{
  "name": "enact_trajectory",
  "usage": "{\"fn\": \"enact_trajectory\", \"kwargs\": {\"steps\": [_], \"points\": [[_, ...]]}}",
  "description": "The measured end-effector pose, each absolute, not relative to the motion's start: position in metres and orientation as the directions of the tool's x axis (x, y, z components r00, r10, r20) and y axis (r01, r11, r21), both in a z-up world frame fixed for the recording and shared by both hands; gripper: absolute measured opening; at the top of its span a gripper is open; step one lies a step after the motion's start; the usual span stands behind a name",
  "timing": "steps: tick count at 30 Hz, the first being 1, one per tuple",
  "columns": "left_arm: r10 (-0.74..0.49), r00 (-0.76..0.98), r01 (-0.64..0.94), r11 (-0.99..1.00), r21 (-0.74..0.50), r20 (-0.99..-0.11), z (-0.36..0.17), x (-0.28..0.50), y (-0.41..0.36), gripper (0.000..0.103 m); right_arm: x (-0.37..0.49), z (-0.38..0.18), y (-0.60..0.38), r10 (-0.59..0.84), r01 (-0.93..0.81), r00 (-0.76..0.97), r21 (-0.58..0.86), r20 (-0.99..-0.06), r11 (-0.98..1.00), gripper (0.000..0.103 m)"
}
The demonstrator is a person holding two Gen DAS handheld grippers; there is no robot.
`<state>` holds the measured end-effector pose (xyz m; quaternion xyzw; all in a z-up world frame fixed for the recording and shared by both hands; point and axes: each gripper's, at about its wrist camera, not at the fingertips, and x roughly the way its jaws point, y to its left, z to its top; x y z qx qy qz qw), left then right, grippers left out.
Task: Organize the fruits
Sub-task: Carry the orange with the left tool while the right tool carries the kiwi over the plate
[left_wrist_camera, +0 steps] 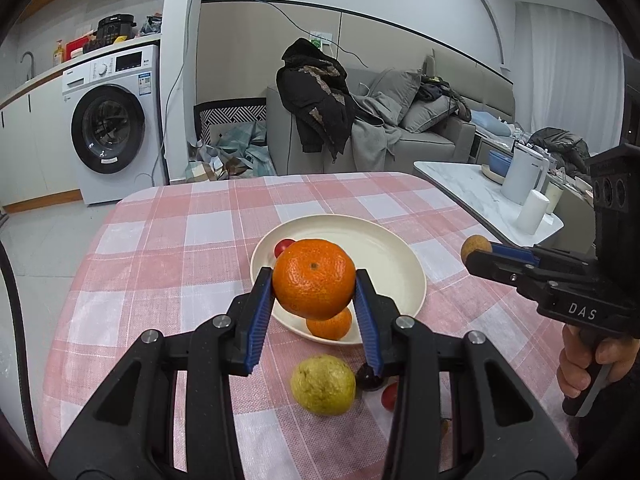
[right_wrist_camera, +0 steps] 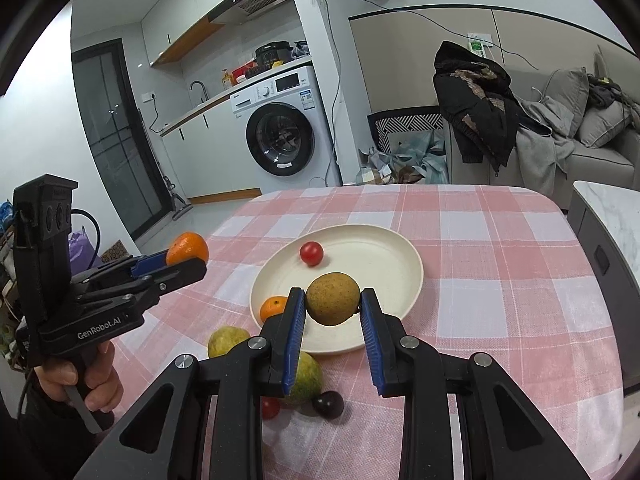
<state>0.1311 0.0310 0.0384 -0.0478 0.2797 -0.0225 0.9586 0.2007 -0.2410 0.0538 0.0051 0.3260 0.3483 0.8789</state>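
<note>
Fruit is sitting in both tools above the pink checked tablecloth (left_wrist_camera: pixel 160 248). Between its blue pads, the left gripper (left_wrist_camera: pixel 315 292) is squeezing a large orange (left_wrist_camera: pixel 314 279) and holding it in the air over the near rim of the cream plate (left_wrist_camera: pixel 384 252). The right gripper (right_wrist_camera: pixel 333 304) is clamping a small brown round fruit (right_wrist_camera: pixel 333 298), also raised above the plate's near part. Lying on the plate are a second, smaller orange (left_wrist_camera: pixel 330 323) at the near edge and a red cherry tomato (right_wrist_camera: pixel 311 253) toward the far side. On the cloth just in front of the plate, a yellow-green guava (left_wrist_camera: pixel 322 385) is resting beside a dark plum-like fruit (right_wrist_camera: pixel 328 404) and another cherry tomato (right_wrist_camera: pixel 270 408). A washing machine (left_wrist_camera: pixel 114 120) is standing beyond the table.
</note>
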Motion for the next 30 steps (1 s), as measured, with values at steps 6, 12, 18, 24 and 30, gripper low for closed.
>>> {"fn": "enact_trajectory", "kwargs": {"steps": [6, 12, 18, 24, 30], "points": [[-0.064, 0.845, 0.025, 0.996, -0.08, -0.531, 0.037, 0.149, 0.028, 0.036, 0.211, 0.05, -0.237, 0.612, -0.589, 0.546, 0.257, -0.572, 0.766, 0.029], [-0.071, 0.837, 0.029, 0.996, -0.086, -0.542, 0.029, 0.172, 0.027, 0.036, 0.22, 0.046, -0.238, 0.606, -0.563, 0.565, 0.275, -0.561, 0.78, 0.029], [-0.071, 0.824, 0.024, 0.996, -0.09, -0.563, 0.011, 0.191, 0.028, 0.036, 0.23, 0.035, -0.237, 0.6, -0.545, 0.552, 0.294, -0.579, 0.785, 0.029], [-0.07, 0.806, 0.001, 0.993, -0.117, -0.588, -0.009, 0.203, 0.039, 0.036, 0.231, 0.022, -0.231, 0.596, -0.548, 0.524, 0.295, -0.609, 0.783, 0.029], [-0.057, 0.791, -0.008, 0.995, -0.103, -0.61, -0.022, 0.209, 0.043, 0.036, 0.231, 0.011, -0.223, 0.582, -0.556, 0.501, 0.278, -0.64, 0.784, 0.029]]}}
